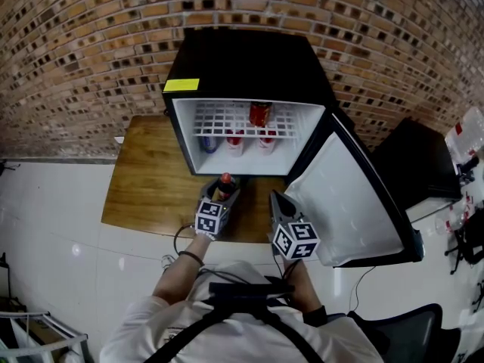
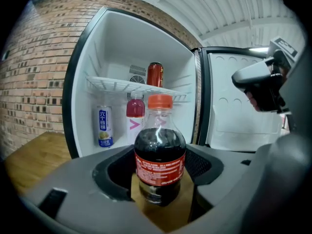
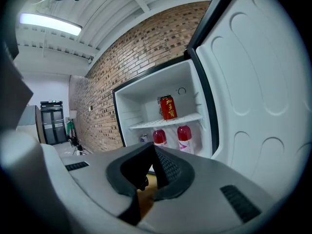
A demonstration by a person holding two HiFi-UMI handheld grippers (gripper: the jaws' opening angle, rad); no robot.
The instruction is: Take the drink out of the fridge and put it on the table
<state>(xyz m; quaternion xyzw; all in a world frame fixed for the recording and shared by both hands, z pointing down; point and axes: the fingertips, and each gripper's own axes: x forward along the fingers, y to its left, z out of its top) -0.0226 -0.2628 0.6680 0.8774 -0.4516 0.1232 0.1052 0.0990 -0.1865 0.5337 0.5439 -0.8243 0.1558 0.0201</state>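
Jaws of my left gripper are clamped on the cola bottle; my right gripper is pinched together on nothing.
The bottle stands upright between the left pads, orange cap up, long axis vertical. It's out of the fridge, just in front of the open mouth and over the wooden table. I can't tell whether its base touches the wood or hangs just above it. So I reckon the coming move is straight down along the bottle's own axis, then part the pads. The left gripper has the job. The right one hovers beside it, near the open door, and needn't come in. A tall, narrow bottle tips easily, so I'd keep it plumb on release.
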